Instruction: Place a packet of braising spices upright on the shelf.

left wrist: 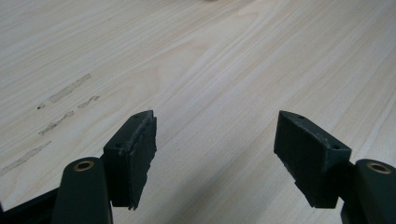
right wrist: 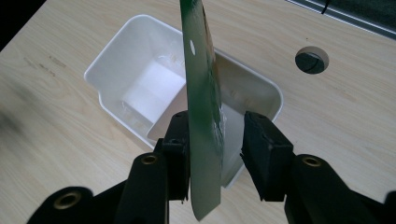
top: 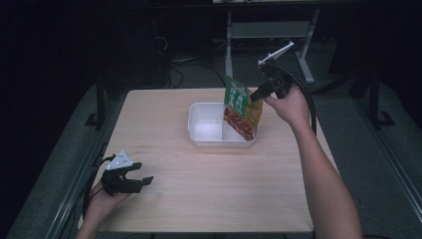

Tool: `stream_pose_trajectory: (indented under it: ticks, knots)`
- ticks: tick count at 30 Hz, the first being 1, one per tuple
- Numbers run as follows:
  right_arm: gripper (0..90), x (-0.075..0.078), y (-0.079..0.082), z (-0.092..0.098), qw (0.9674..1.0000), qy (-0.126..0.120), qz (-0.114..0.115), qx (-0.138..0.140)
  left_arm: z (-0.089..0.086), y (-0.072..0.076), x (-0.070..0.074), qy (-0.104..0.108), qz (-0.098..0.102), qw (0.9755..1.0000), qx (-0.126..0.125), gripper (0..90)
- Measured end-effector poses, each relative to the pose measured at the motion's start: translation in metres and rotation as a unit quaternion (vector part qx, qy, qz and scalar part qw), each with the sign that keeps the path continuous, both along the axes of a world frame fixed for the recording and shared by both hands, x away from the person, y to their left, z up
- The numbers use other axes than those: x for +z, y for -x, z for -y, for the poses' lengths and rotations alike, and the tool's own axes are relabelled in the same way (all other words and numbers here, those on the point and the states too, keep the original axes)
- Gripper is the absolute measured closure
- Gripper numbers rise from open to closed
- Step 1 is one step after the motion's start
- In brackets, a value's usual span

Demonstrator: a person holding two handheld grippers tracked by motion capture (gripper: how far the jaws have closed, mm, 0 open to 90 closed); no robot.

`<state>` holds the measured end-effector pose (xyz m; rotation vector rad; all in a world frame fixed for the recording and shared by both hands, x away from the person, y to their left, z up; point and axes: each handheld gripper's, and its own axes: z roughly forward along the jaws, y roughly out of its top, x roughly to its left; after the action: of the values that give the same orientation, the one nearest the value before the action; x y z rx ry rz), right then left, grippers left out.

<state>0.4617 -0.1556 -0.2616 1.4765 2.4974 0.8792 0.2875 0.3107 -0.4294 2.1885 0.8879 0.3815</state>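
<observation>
**Snack packet held over the white tub**

Your right gripper [top: 257, 94] is raised above the far right part of the tabletop [top: 209, 189], and it has a green and orange snack packet [top: 240, 107] between its jaws. In the right gripper view the packet [right wrist: 201, 121] shows edge-on: its flat face lies against the left jaw, while a gap shows between it and the right jaw, so the jaws are not fully pressed together on it. You cannot tell from that view alone how firmly it is gripped, but the packet hangs off the tabletop and nothing else touches it from above.

From the high view the packet's lower end dips inside the right part of the white plastic tub [top: 199, 132]. The tub [right wrist: 116, 60] has a divider and two compartments, and the packet sits over the one nearer your gripper. A round cable hole [right wrist: 311, 59] shows in the tabletop beyond the tub.

Your left gripper [top: 142, 180] rests low at the near left corner of the tabletop, well apart from the tub. Its jaws stand wide apart with bare wood between them, and a few faint scuff marks [left wrist: 60, 107] lie on the wood to their left.
</observation>
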Motion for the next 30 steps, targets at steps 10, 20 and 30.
stream_pose_trajectory:
  ticks: [10,20,30]
  knots:
    - [56.8,-0.002,0.009,0.01,0.9998,-0.018,0.0,0.007,0.001,0.0,0.0,0.001,-0.001,1.0,0.001,28.7]
    - [53.5,-0.006,0.02,0.02,0.9995,-0.031,0.001,0.012,0.001,0.0,0.0,0.001,0.0,1.0,0.0,28.5]
    - [51.7,-0.012,0.029,0.031,0.9991,-0.041,-0.002,0.01,0.002,0.0,0.0,-0.001,-0.001,1.0,-0.001,28.5]
